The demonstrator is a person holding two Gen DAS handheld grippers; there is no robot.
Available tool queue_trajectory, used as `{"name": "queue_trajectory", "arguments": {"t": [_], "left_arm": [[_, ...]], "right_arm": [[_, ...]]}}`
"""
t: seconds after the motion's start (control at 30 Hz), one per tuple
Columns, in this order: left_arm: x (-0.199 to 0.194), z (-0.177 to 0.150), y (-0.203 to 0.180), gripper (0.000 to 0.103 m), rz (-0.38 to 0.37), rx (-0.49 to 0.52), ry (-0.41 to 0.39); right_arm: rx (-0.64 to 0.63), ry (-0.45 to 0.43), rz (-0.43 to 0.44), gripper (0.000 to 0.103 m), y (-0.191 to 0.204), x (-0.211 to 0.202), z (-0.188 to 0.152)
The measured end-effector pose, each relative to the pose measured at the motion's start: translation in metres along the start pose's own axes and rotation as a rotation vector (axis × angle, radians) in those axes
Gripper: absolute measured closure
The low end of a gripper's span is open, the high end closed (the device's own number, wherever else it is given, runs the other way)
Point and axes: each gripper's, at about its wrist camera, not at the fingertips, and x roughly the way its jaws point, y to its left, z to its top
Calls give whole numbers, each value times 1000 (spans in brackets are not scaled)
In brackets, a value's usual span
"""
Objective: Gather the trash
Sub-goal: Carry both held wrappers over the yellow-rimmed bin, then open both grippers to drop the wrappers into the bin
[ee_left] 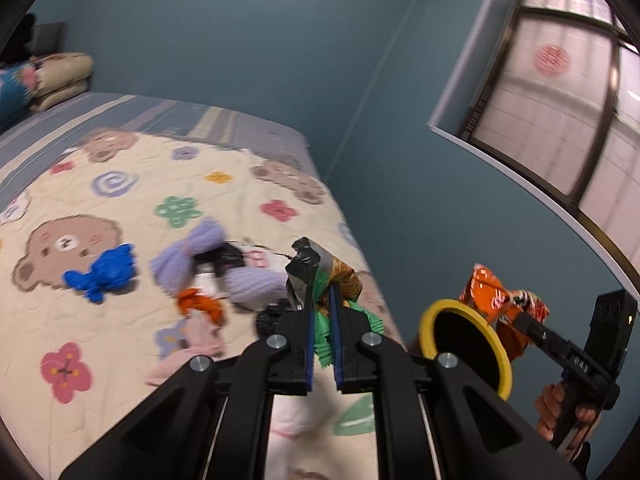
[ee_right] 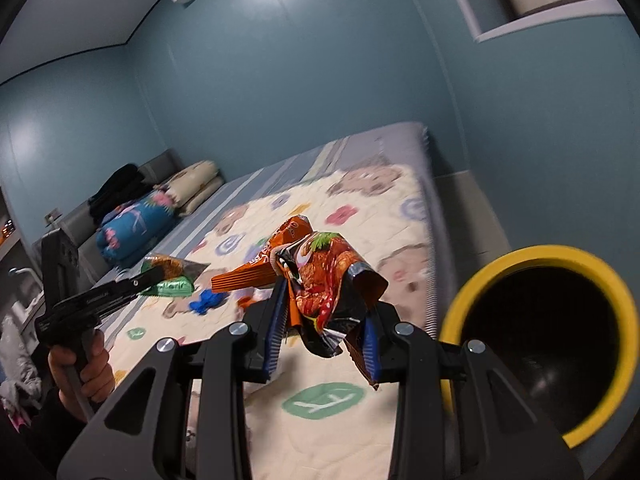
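Observation:
My left gripper point(ee_left: 323, 292) is shut on a green and silver snack wrapper point(ee_left: 320, 276), held above the bed's right edge; it also shows in the right wrist view point(ee_right: 170, 276). My right gripper point(ee_right: 326, 300) is shut on a crumpled orange snack wrapper point(ee_right: 320, 280), also seen in the left wrist view point(ee_left: 492, 300). A black bin with a yellow rim point(ee_right: 540, 344) stands beside the bed, right of both grippers; it also shows in the left wrist view point(ee_left: 466, 344).
The bed has a bear-pattern quilt point(ee_left: 120, 320). On it lie a blue toy point(ee_left: 104, 272), purple socks point(ee_left: 224, 268), an orange item point(ee_left: 200, 304) and a pink cloth point(ee_left: 192, 344). Folded bedding point(ee_right: 160, 208) sits at the head. A window point(ee_left: 560, 100) is in the right wall.

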Motion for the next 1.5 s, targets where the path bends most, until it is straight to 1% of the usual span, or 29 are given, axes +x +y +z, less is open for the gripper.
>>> {"name": "queue_trajectory", "arguments": {"t": [0.13,0.3,0.5,0.63,0.83,0.97,1.1,1.17,1.33,1.4,1.47,1.5], "left_arm": [[15,2,-34,97,-43,50,16],[37,1,-73,97,-106,90,46],[68,-3,-121,97,-167,144,91],[95,-11,-149,97,-193,180,129],[129,-28,-181,97,-224,204,187],[149,-39,-196,97,-245,204,228],[170,-51,-208,97,-246,207,265],[180,-56,-212,97,-240,209,281],[201,-67,-218,97,-257,189,322],[201,-71,-224,96,-260,206,323],[204,-74,-228,95,-264,217,331],[205,-76,-229,90,-267,214,336]], "right_arm": [[8,-49,-70,71,-16,-28,4],[50,-95,-159,71,-44,-54,9],[109,-113,-222,71,-75,-67,11],[144,-108,-263,71,-95,-63,14],[203,-82,-310,71,-126,-53,13],[233,-62,-343,71,-146,-44,13],[250,-45,-364,71,-163,-36,11],[265,-33,-368,71,-171,-33,8],[282,-12,-387,70,-185,-24,4],[288,-8,-393,68,-189,-22,4],[295,-5,-395,61,-192,-18,4],[299,0,-395,58,-193,-16,4]]}}
